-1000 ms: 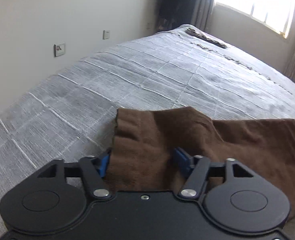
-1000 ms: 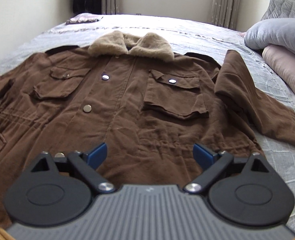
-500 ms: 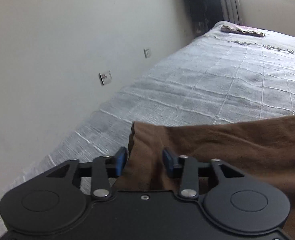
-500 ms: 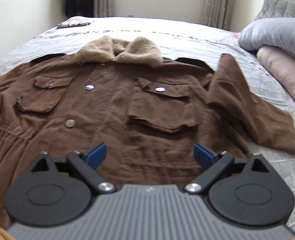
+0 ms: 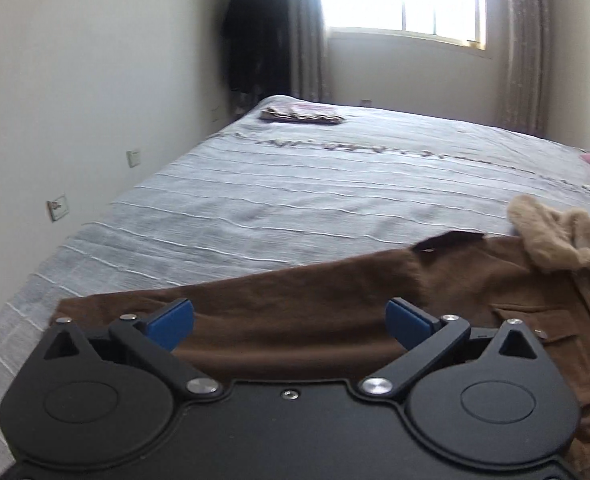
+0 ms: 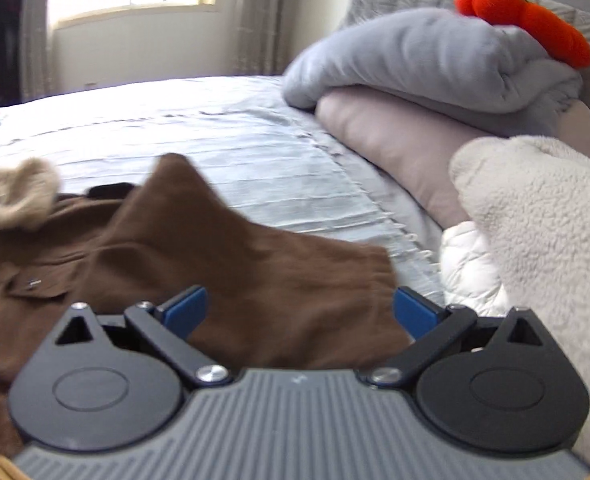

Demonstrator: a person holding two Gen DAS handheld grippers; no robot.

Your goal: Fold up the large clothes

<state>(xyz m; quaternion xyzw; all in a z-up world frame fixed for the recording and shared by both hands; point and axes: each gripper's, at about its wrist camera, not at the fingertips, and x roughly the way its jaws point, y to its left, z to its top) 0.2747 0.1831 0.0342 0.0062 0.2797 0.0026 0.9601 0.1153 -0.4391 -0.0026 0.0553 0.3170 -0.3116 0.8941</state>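
Note:
A large brown jacket (image 5: 475, 296) with a tan fur collar (image 5: 563, 236) lies flat on the grey bedspread (image 5: 295, 200). Its one sleeve (image 5: 279, 312) stretches toward the wall under my left gripper (image 5: 289, 318), which is open with the sleeve between its blue pads. In the right wrist view the other sleeve (image 6: 279, 264) lies folded back, its cuff under my right gripper (image 6: 301, 310), which is open just above it. The collar shows at the left edge (image 6: 15, 196).
Grey and pink pillows (image 6: 435, 80) are stacked at the headboard with an orange plush (image 6: 527, 24) on top. A cream fleece (image 6: 543, 240) and a white puffer (image 6: 467, 272) lie close to my right gripper. A folded cloth (image 5: 301, 114) lies far back. The wall (image 5: 75, 100) runs along the left.
My left gripper narrowed on the sleeve, then opened wide and turned toward the window. My right gripper swung right from the jacket's front to the far sleeve's cuff.

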